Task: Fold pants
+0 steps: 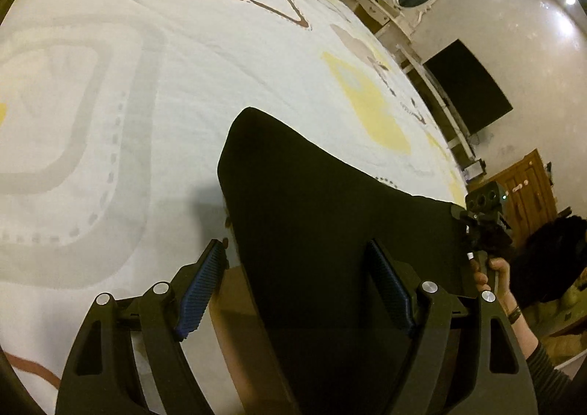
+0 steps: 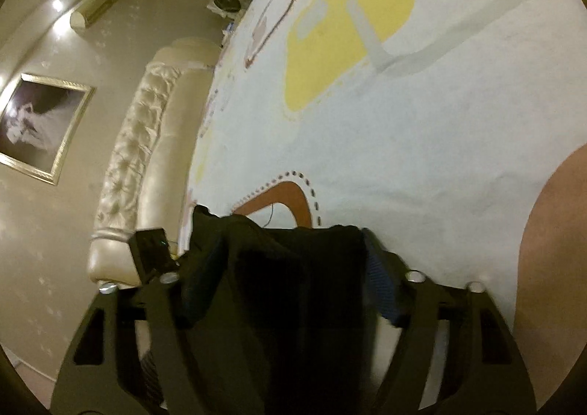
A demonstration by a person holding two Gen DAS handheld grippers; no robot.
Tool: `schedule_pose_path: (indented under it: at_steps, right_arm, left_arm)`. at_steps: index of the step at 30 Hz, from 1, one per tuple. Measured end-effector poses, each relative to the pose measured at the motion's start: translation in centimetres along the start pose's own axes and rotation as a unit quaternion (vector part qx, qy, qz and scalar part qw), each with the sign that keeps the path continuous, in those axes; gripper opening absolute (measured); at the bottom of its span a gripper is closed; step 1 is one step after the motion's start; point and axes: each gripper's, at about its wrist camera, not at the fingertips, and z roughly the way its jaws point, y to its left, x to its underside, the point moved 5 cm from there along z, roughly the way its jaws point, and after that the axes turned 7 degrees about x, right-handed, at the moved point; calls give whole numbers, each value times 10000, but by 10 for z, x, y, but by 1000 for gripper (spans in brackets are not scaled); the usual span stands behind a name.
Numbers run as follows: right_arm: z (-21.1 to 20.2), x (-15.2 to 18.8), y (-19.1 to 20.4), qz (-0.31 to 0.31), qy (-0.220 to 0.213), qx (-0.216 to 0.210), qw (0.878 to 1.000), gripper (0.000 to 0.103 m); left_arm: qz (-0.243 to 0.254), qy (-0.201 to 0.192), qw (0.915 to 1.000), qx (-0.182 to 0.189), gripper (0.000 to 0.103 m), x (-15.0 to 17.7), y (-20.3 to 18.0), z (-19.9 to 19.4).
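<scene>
Through my left wrist camera, the black fabric pants (image 1: 312,231) lie on the white bedsheet printed with yellow, grey and brown shapes (image 1: 146,103). My left gripper (image 1: 297,286) stands open: its left blue ribbed pad is clear of the cloth, the right one lies over it, neither pressing. At the far right a person's hand (image 1: 491,275) holds the right gripper (image 1: 480,228) at the pants' edge. Through my right wrist camera, dark bunched cloth fills the gap between the right gripper's fingers, but the picture is blurred and I cannot tell whether the pads pinch it. A cream tufted headboard (image 2: 139,158) stands left of the sheet.
</scene>
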Motion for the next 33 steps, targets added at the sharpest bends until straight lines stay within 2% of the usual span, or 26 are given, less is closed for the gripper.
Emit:
schedule_pose_path:
  at_steps: [2,3,6,15,21,33]
  right_arm:
    - [3,1,-2,-12,45,47,10000,49]
    - [3,2,-3,-3,42,33,10000,44]
    - [1,5,-4,-12,-37,57,10000,40]
    - [-6,10,8,-124,-409,159,9990,35]
    - [-10,1,23,-312,-538,198,9979,32]
    - [29,-69,53,-233,-775,39,9967,32]
  left_arm:
    - [113,37,9999,-124,59,-3,-2,4]
    - [138,80,9999,-62,47,-2,-4,5]
    - [284,53,9993,-230,38,-1,-10,6]
    - [612,-28,9950,-794,27,-2,-24,2]
    - [674,-153,9933,-929,22,-15,-30,-6]
    - [763,-414,9841,-1551,22,-91,-5,-7]
